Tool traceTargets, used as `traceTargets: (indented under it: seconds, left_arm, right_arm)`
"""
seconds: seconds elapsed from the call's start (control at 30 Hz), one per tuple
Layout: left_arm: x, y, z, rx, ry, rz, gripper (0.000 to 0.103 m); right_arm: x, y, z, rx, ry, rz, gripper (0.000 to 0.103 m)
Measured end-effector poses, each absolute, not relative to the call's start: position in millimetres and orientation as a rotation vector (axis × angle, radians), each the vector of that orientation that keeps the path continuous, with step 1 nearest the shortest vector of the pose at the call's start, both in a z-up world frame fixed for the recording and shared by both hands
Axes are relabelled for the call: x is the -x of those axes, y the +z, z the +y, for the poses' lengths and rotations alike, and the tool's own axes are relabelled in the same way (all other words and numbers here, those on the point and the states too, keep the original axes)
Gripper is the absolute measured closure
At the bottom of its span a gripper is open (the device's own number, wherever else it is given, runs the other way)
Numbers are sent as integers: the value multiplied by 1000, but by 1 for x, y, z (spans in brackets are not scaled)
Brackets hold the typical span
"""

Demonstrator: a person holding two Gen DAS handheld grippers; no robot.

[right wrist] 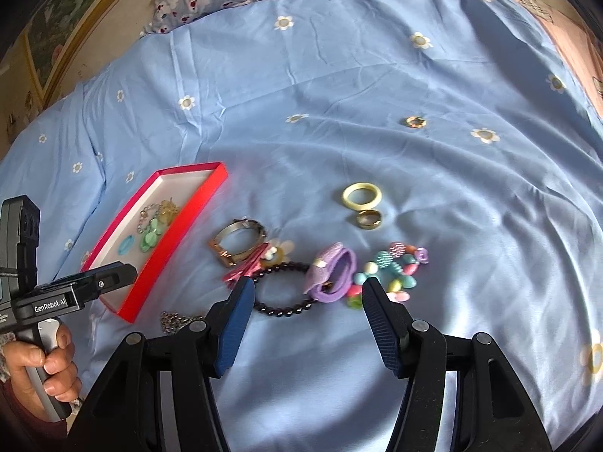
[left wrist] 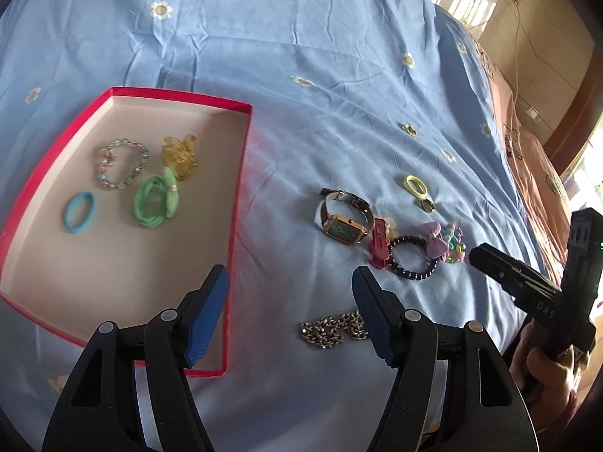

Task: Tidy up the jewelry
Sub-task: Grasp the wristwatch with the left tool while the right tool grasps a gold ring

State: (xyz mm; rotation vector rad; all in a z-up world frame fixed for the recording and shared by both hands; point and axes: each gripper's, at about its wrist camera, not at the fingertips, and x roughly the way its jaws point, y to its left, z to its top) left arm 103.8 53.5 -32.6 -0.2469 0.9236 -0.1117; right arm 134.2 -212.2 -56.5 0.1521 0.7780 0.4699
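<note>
Hand-held gripper (right wrist: 305, 293) tilted over black bead bracelet (right wrist: 286, 290)

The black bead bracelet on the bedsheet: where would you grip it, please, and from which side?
Probably the near arc of the black bead bracelet, from above. It lies flat as an open loop, and that side is clear, while the far side meets the pink clip and purple bow.

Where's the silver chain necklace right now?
The silver chain necklace lies bunched on the blue bedsheet, outside the red box, just right of its near corner and nearer the camera than the black bead bracelet, beside the left gripper's right fingertip.
</note>
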Motion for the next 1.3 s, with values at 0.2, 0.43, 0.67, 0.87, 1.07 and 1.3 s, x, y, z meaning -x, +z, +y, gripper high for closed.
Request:
traceTargets:
  seconds: [0.2, 0.43, 0.67, 0.87, 1.07, 1.3]
  left_arm:
    - [-117, -37, 42, 229, -123, 941, 34]
    - [-139, -38, 25, 182, -149, 941, 30]
    - [-164, -45, 13, 151, -175, 951, 29]
    - [-183, -59, 1, 121, -197, 984, 28]
    - [-195, -74, -2, 118, -207, 999, 47]
    - [-190, -70, -7, 102, -251, 984, 67]
  right_arm:
    - [-142, -61, -234, -181, 411, 778, 42]
    - [-158, -66, -246, -203, 382, 788, 42]
    - [-186, -68, -236, -179, 399, 795, 43]
    - [-212, -75, -217, -129, 417, 825, 53]
    - [-227, -90, -198, -47, 406, 860, 67]
    - [-226, -88, -197, -29, 401, 847, 81]
